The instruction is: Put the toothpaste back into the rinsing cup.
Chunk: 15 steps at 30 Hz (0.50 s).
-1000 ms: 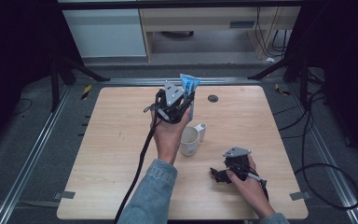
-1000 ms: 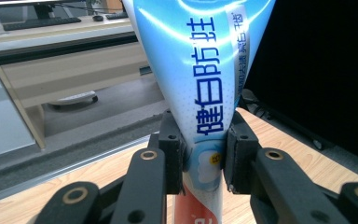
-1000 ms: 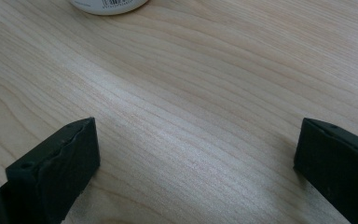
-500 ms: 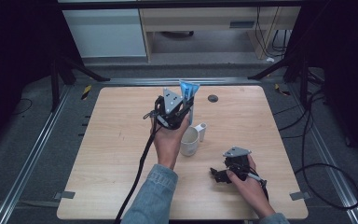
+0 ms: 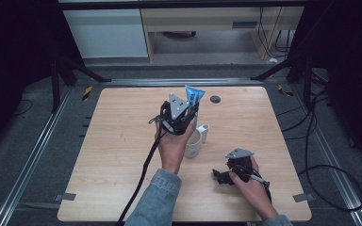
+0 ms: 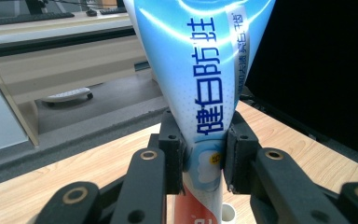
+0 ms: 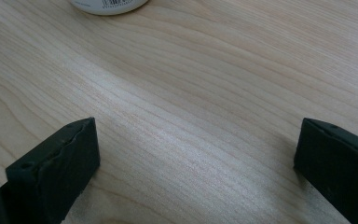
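With the left gripper [image 6: 204, 154] clamped on the blue toothpaste tube [image 6: 205, 70] above the white cup [image 5: 193, 143], the step looks like standing it inside, calling for a straight lowering, while the right gripper [image 7: 196, 154] rests wide open and empty on the surface [image 5: 122, 141].

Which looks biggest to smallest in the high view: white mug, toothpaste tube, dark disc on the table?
1. White mug
2. Toothpaste tube, partly hidden by the left tool, so mug versus tube is unsure
3. Dark disc
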Each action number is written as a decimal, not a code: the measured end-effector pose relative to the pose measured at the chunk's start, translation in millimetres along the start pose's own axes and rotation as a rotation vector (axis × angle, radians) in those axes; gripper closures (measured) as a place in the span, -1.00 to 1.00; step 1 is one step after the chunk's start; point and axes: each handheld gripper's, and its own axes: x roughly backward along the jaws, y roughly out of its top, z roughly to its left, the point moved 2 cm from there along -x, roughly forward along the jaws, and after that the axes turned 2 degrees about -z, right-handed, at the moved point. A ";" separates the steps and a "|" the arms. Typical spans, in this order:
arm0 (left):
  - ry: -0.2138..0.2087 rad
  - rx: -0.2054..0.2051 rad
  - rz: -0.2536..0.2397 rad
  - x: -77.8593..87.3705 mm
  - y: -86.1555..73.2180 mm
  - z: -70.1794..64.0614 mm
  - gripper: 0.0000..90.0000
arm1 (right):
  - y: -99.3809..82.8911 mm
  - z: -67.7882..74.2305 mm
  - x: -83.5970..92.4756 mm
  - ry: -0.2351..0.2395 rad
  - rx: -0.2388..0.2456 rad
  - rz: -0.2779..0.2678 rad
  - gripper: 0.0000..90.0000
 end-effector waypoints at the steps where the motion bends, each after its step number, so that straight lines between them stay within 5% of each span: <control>1: 0.000 0.000 0.000 0.0 0.0 0.0 0.60 | 0.0 0.0 0.0 0.000 0.000 0.000 -0.99; 15: 0.021 0.009 0.010 2.2 -8.0 -4.4 0.60 | 0.0 -0.1 0.0 -0.001 0.001 -0.001 -0.99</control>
